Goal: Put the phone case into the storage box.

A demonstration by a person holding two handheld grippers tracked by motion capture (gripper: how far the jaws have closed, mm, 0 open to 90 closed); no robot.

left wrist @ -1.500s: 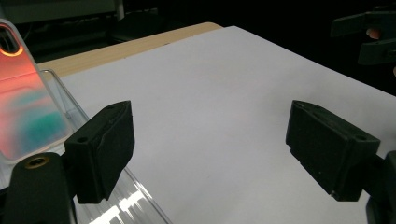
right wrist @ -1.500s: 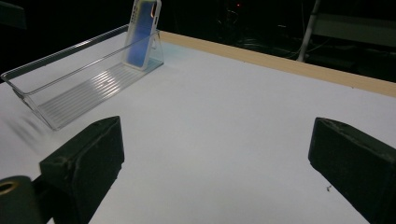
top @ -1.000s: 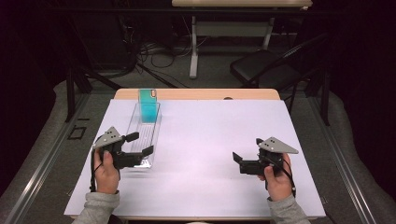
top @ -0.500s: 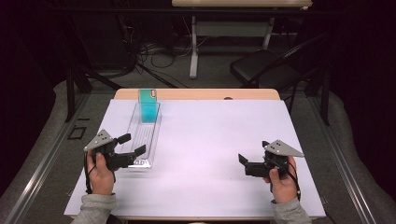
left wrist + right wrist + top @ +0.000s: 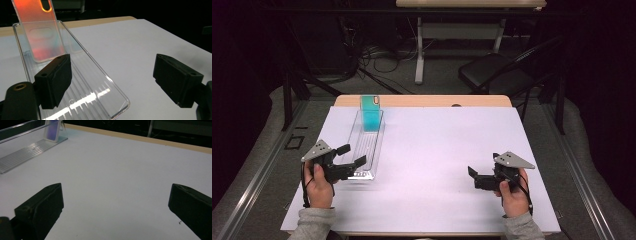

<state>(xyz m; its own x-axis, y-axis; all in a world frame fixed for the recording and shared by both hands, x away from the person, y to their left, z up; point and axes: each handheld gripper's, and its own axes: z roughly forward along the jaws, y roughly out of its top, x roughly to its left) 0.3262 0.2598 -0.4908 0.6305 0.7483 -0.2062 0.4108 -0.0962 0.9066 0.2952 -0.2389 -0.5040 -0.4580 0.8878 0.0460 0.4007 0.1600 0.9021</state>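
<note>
Since a second ago both hands have drawn back toward the near table edge, and we now log the left gripper (image 5: 352,156) gaping empty at the near end of the clear tray (image 5: 362,150), phone case (image 5: 371,114) propped beyond, and the right gripper (image 5: 473,176) wide, empty, well apart.

Dark room, black chair (image 5: 492,74) behind
</note>
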